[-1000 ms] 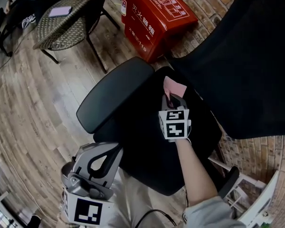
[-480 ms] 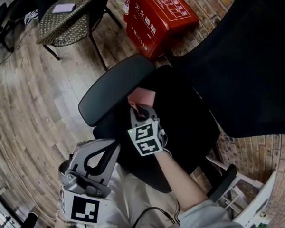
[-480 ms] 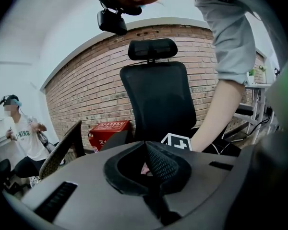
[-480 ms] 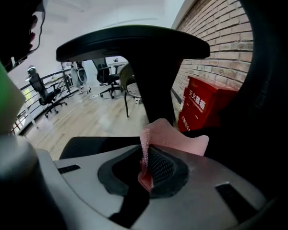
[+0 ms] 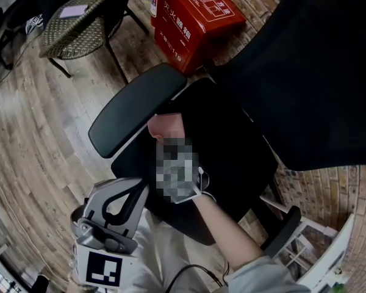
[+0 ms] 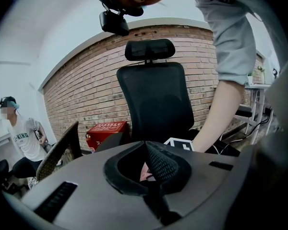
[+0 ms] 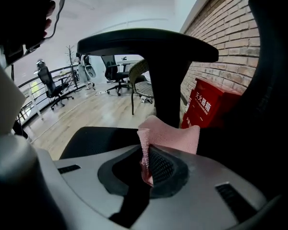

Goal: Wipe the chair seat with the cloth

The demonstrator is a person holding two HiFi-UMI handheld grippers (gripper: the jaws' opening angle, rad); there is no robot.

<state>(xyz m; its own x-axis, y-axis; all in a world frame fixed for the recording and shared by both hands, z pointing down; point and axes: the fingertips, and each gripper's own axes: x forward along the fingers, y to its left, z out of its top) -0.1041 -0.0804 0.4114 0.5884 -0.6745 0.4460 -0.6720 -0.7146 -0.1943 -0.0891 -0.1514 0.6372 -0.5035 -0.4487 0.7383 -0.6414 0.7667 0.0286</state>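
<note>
The black office chair seat (image 5: 232,145) fills the middle of the head view. A pink cloth (image 5: 166,126) lies on its left part, right beside the left armrest (image 5: 134,108). My right gripper (image 5: 172,142) is shut on the cloth and presses it on the seat; a mosaic patch covers the gripper's body. In the right gripper view the cloth (image 7: 175,135) sticks out from the closed jaws of the right gripper (image 7: 145,163), under the armrest (image 7: 149,44). My left gripper (image 5: 134,194) hangs shut in front of the seat, holding nothing, and the left gripper (image 6: 148,157) faces the chair back (image 6: 156,99).
A red box (image 5: 192,14) stands on the wooden floor behind the chair. A wicker table (image 5: 79,23) is at the far left. The tall chair back (image 5: 305,72) rises on the right, with a white desk frame (image 5: 329,249) beyond it. A seated person (image 6: 21,138) is at the left.
My right gripper has dragged the pink cloth across the seat, from the back near the backrest to the left side by the armrest. The left gripper has stayed low and still.
</note>
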